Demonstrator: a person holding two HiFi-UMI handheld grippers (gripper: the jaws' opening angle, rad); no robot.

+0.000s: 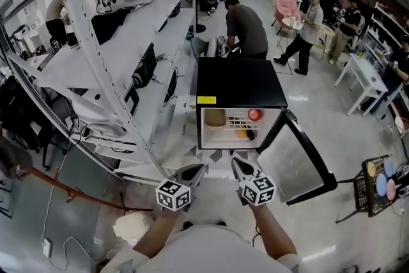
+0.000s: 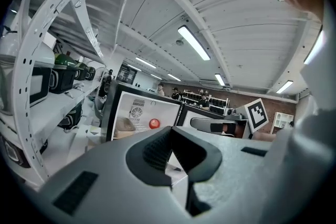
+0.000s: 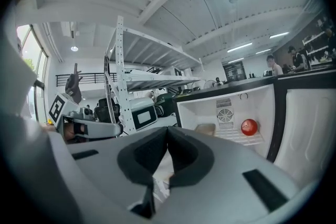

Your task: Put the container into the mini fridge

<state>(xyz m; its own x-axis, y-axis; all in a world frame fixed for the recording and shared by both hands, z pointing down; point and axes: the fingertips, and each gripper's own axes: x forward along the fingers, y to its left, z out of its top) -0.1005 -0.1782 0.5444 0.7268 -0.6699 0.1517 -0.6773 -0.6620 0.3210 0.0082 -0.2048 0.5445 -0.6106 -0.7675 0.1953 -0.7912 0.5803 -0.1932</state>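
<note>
The container (image 1: pixel 215 117) sits inside the open mini fridge (image 1: pixel 239 83), on the upper wire shelf (image 1: pixel 238 122) at its left end, close to the left wall. It is a low, pale tan tub with rounded corners and a dull, slightly cloudy surface. At the other end of that shelf, well apart from it, lies a glossy red round fruit (image 1: pixel 254 114). The fridge is a squat box with a flat black top and a smooth white lining, and its door (image 1: pixel 297 163) is swung wide to my right. I hold both tools low in front of the opening. My left gripper (image 1: pixel 198 169) has its grey jaws brought together at the tips with nothing between them, and my right gripper (image 1: pixel 235 162) is closed and empty in the same way. Only the head view shows an orange fruit (image 1: pixel 241 133) and a small dark thing beside it on the level below, along with a yellow label (image 1: pixel 206 100) on the front edge of the fridge's top. My right gripper view looks past the ribbed dark pads (image 3: pixel 152 152) and shows the round fan grille (image 3: pixel 224 114) in the back wall, above and between the tub and the red fruit. My left gripper view shows the white perforated steel rack (image 2: pixel 58 34) arching over on my left.
</note>
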